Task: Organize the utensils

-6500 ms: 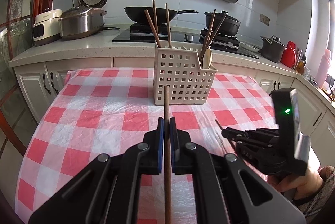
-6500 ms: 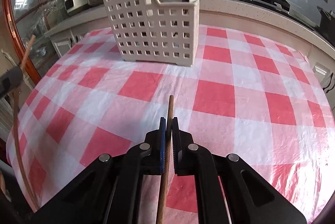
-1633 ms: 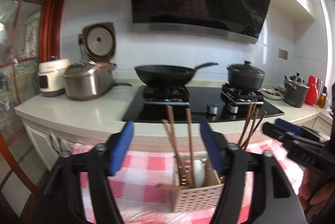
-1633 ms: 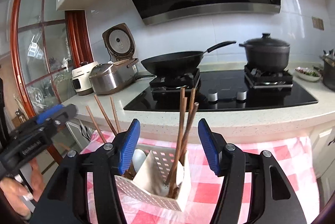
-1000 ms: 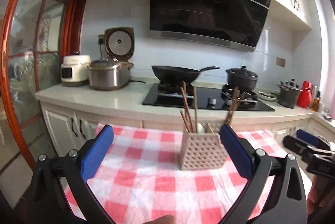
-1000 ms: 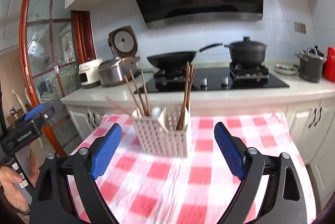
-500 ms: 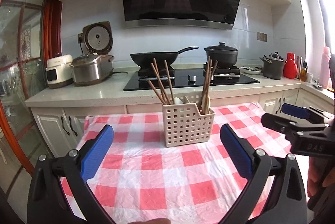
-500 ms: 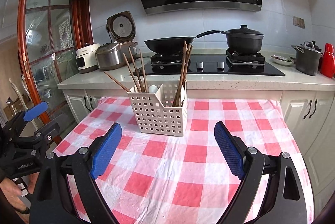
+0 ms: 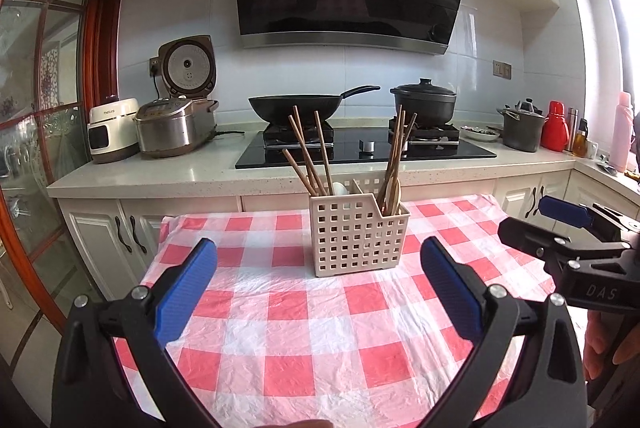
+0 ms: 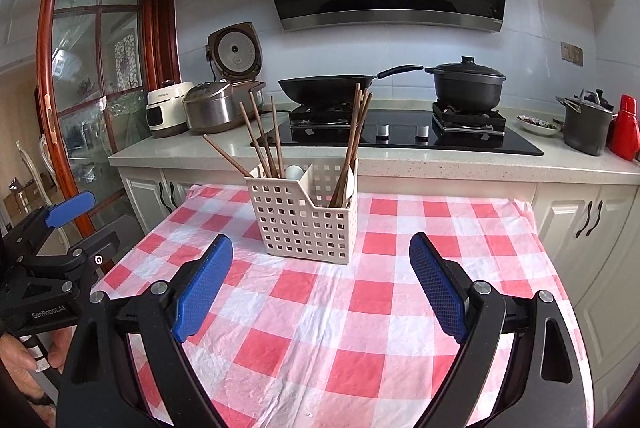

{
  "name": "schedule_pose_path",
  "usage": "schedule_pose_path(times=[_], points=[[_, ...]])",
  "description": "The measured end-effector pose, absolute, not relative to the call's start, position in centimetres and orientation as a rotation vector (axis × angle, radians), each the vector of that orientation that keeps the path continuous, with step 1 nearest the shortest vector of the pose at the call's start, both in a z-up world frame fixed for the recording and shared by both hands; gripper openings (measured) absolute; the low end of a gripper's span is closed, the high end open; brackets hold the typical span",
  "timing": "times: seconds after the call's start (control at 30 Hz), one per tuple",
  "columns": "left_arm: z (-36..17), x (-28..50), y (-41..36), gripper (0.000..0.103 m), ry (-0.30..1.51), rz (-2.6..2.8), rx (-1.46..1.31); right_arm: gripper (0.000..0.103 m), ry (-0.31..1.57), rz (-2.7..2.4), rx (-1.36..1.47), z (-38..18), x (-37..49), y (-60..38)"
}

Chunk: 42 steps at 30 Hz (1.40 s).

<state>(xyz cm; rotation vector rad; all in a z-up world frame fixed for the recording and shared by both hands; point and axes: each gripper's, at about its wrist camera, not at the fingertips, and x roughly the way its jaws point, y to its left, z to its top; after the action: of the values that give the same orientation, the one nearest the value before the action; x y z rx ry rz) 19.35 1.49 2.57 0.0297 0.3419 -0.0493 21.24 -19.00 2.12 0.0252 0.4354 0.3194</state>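
A white perforated utensil basket (image 9: 358, 236) stands near the far edge of the red-and-white checked table (image 9: 304, 344); it also shows in the right wrist view (image 10: 306, 220). Wooden chopsticks (image 9: 308, 156) lean in its left compartment beside a white spoon (image 9: 339, 189); more chopsticks (image 9: 396, 156) stand in the right compartment. My left gripper (image 9: 319, 290) is wide open and empty, held back over the near table. My right gripper (image 10: 322, 284) is wide open and empty too. Each gripper shows at the edge of the other's view.
Behind the table runs a counter (image 9: 160, 176) with a rice cooker (image 9: 176, 124), a wok (image 9: 296, 108) and a black pot (image 9: 424, 104) on the hob. A grey pot (image 9: 522, 130) and red flask (image 9: 554, 130) stand at the right. White cabinets (image 9: 104, 240) below.
Both grippers held a chopstick, then opened above the basket and drew back toward me. In the last half second the view barely shifted.
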Motion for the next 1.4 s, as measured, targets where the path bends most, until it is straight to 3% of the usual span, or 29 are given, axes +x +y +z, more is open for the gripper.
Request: schedule_pose_path(times=[1.4], points=[[2.36, 19.17, 1.88, 0.098, 0.360, -0.050, 0.019, 0.084, 0.459, 0.321, 0.034, 1.57, 21.50, -18.69]])
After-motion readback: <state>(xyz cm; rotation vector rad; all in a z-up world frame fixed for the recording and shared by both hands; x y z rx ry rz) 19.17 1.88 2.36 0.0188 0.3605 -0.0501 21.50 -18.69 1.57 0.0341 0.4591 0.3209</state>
